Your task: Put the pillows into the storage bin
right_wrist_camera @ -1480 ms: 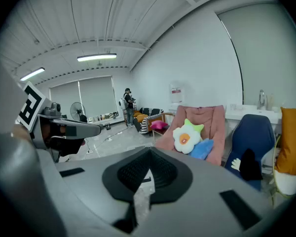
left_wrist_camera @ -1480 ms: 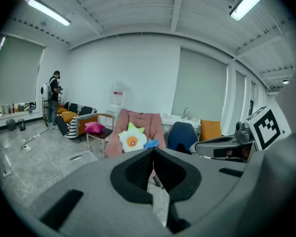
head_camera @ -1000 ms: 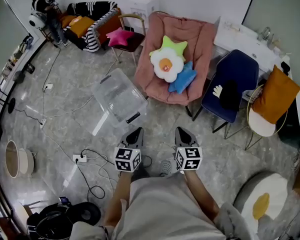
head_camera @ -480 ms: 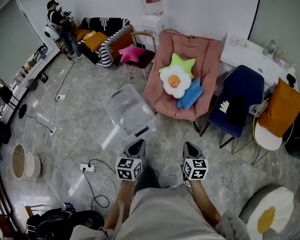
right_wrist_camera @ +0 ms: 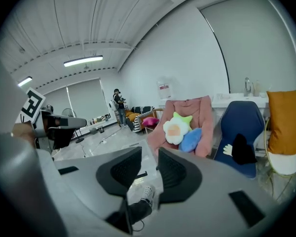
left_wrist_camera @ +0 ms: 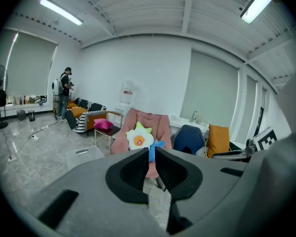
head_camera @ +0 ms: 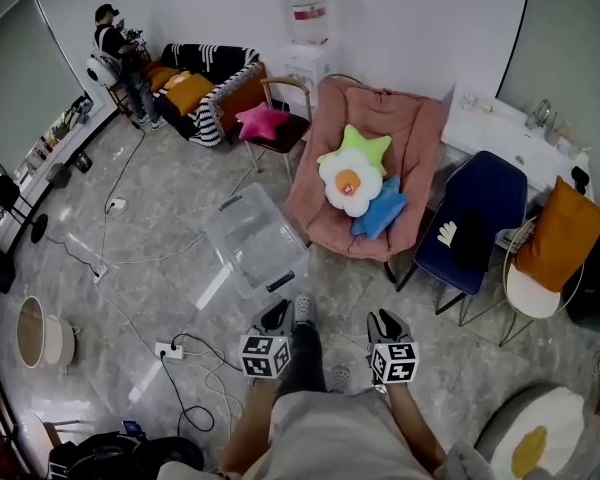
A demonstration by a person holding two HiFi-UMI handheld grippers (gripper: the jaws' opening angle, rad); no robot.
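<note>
A clear storage bin [head_camera: 255,240] stands on the floor, nothing in it. Beyond it a pink lounge chair [head_camera: 415,138] holds a fried-egg pillow [head_camera: 348,180] on a green star and a blue star pillow [head_camera: 380,208]. A pink star pillow [head_camera: 262,121] lies on a wooden chair further left. An orange pillow [head_camera: 560,233] leans on a round chair at the right. My left gripper [head_camera: 273,316] is shut and empty, held low in front of me. My right gripper [head_camera: 385,324] is beside it, its jaws opening with nothing between them. Both point toward the egg pillow [left_wrist_camera: 137,139] [right_wrist_camera: 173,130].
A navy chair [head_camera: 475,218] with a black-and-white glove stands right of the pink chair. Cables and a power strip [head_camera: 165,349] lie on the floor at left. A striped sofa [head_camera: 205,78] and a standing person [head_camera: 115,48] are far left. A large egg cushion [head_camera: 525,438] is near right.
The head view has shifted as I walk: bin and chairs sit lower in the picture, both grippers have dropped toward its bottom, and a shoe now shows between them.
</note>
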